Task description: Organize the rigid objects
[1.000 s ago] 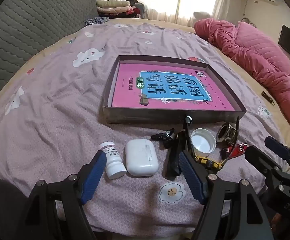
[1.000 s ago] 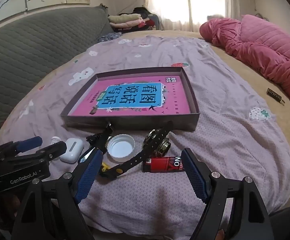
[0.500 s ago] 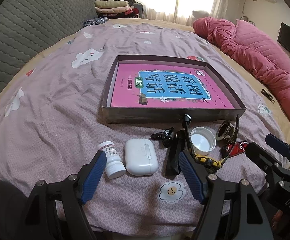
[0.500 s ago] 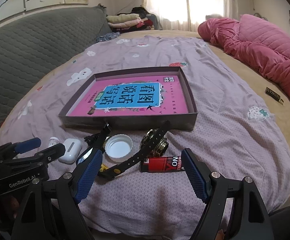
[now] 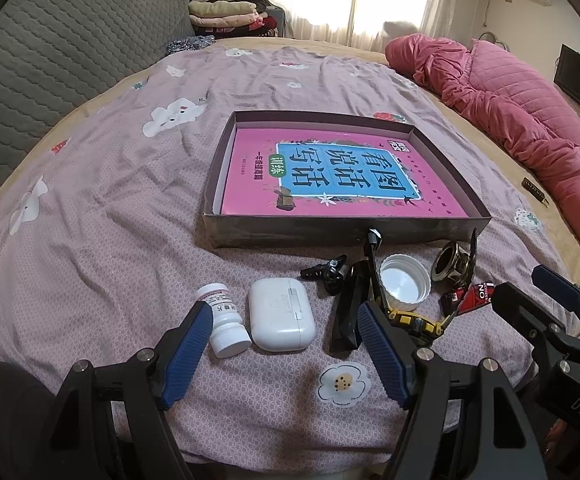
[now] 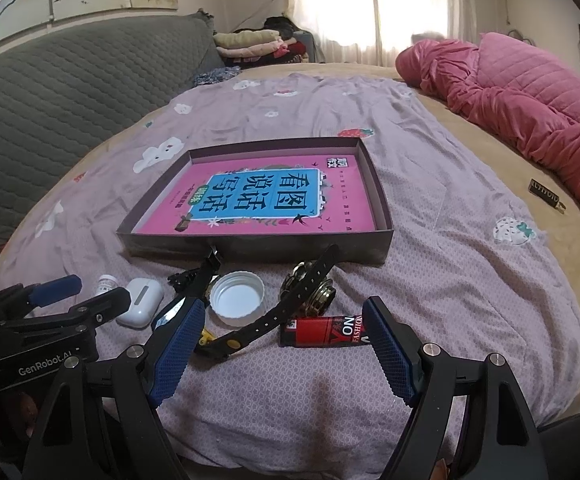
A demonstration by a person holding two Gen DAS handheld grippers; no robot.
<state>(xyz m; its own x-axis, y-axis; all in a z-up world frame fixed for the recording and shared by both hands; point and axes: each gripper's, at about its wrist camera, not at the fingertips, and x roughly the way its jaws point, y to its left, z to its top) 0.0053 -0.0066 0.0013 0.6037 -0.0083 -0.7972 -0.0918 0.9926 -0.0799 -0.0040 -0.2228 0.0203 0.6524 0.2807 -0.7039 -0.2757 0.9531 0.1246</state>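
One box (image 5: 282, 236), one bottle (image 5: 226, 320), one cap (image 5: 403, 284).

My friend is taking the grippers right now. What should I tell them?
Left gripper: open, empty, hovering near the white pill bottle and white earbud case.
Right gripper: open, empty, hovering near the watch and red packet.
On the bedsheet in front of the box: also a white lid, a black clip and a yellow-and-black tool.
Done: only a pink book lies in the box.
Left: all the small things appear still to go in.
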